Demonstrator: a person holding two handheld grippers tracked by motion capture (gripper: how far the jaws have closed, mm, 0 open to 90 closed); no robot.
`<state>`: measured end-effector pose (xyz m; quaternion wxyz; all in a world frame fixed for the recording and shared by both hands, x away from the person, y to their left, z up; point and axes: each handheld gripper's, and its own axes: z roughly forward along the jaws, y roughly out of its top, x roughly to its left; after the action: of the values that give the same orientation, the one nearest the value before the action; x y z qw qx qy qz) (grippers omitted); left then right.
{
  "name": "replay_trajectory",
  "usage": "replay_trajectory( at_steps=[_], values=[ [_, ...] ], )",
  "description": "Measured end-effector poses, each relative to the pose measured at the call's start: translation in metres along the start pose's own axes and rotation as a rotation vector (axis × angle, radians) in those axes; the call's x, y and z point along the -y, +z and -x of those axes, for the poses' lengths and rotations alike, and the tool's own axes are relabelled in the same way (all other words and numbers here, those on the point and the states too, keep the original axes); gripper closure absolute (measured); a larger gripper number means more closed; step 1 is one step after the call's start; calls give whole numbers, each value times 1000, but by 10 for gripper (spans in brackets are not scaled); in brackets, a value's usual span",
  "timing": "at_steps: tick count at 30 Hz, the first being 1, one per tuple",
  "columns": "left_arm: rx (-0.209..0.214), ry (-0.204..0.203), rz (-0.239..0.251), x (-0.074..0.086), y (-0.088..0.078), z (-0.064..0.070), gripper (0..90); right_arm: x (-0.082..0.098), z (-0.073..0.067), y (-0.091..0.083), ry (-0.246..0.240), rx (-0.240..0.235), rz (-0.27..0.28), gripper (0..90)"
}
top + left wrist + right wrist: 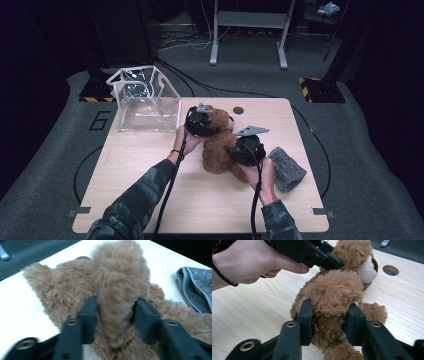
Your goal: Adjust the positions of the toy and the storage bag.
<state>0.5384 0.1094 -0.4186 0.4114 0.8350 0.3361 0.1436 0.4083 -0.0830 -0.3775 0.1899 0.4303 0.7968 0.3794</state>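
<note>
Left gripper pinching a limb of the teddy bear; right gripper clamped on another furry part. Lying mid-table, long axis running away from the person, head at the far end. Grey cloth just right, clear bag far left.

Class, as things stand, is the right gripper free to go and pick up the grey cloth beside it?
Probably not yet: the right gripper is shut on the teddy bear. The grey cloth lies close by, with bare table between.
</note>
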Motion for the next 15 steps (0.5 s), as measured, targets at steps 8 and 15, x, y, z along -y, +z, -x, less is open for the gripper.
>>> replay_trajectory(
  at_steps=[8,15],
  values=[
    [-81,36,-23,-14,-1,22,384,0,4,-3,9,-30,3,540],
    [-82,22,-12,-8,-2,18,567,3,16,-20,44,-31,54,292]
  ],
)
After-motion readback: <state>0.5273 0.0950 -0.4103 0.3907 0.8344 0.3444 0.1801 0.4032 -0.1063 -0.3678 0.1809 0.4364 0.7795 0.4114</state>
